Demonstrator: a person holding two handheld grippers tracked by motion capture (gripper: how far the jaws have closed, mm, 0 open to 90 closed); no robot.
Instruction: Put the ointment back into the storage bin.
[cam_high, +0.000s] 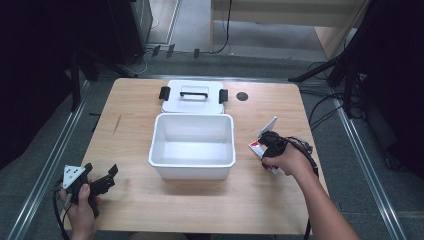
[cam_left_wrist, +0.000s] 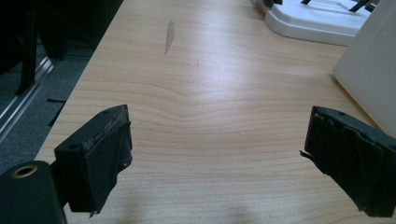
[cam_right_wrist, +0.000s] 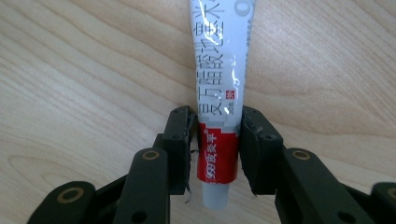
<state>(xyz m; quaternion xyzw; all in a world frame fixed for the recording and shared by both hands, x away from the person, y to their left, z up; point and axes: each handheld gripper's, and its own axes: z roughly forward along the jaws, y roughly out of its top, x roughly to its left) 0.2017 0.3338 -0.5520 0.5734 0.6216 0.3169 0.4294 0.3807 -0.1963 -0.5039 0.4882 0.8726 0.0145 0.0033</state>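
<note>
Right gripper view: right claw (cam_right_wrist: 215, 140) clamps tube (cam_right_wrist: 223, 93); left claw (cam_left_wrist: 217, 154) agape.

A light wood table (cam_high: 150, 210) stands on grey carpet (cam_high: 40, 165). Metal rails (cam_high: 45, 172) run along the floor at 9 and 3 o'clock. At 12 o'clock a pale wooden unit (cam_high: 280, 12) sits beyond the table, with cables (cam_high: 325, 107) on the floor toward 2 o'clock. Both far corners lie in deep shadow.

Black tongs (cam_right_wrist: 217, 140) w/ brass rivets, pads (cam_left_wrist: 109, 154) prob. frayed
</note>
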